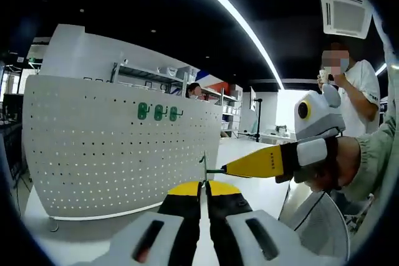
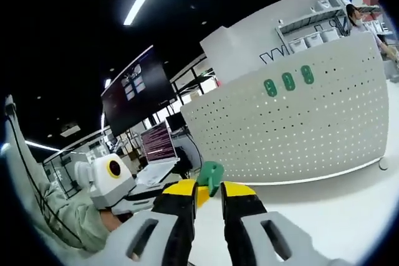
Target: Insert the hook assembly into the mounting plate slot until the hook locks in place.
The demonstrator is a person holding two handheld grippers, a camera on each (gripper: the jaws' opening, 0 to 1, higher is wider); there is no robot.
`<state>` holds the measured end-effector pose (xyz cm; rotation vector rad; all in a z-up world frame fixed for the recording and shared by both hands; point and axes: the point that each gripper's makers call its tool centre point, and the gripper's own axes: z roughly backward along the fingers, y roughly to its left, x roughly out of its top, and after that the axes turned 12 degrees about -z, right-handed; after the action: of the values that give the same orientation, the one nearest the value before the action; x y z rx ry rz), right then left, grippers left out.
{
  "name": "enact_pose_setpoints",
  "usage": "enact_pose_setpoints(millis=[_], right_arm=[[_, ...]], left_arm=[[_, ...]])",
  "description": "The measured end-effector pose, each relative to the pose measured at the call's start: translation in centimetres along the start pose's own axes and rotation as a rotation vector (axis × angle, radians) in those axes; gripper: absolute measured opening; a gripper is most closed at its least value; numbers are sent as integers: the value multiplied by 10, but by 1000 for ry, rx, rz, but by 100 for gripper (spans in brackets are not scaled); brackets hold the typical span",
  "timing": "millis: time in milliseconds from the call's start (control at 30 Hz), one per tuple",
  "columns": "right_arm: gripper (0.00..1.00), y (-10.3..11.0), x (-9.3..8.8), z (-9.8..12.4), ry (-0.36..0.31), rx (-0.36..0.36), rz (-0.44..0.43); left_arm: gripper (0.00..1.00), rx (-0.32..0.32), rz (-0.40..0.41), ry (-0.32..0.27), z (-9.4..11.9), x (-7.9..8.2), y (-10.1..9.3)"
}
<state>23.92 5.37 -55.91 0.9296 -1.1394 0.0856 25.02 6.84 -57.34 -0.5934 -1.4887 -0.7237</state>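
Three green hooks [image 1: 158, 113] already sat on pegboard [image 1: 112, 147]. Right gripper [image 2: 209, 192] clamped fourth hook [image 2: 210, 177], left gripper [image 1: 204, 186] pinched its wire; insertion remained.

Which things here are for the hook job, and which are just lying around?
For the job: green hook base in the right gripper, metal hook in the left gripper, white pegboard.
Just around: laptop, big dark screen, shelves, standing person.
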Motion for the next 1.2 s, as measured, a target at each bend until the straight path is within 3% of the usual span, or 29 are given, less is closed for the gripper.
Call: enact_pose_setpoints(millis=[600,1200], right_arm=[[5,1,4,-2,-22,10,-28],[2,2,1,-1,-34,14,-4]], left_arm=[[3,-21,-25,-27,-1,9,-10],[6,-20,-26,-2,-1,6,-13]])
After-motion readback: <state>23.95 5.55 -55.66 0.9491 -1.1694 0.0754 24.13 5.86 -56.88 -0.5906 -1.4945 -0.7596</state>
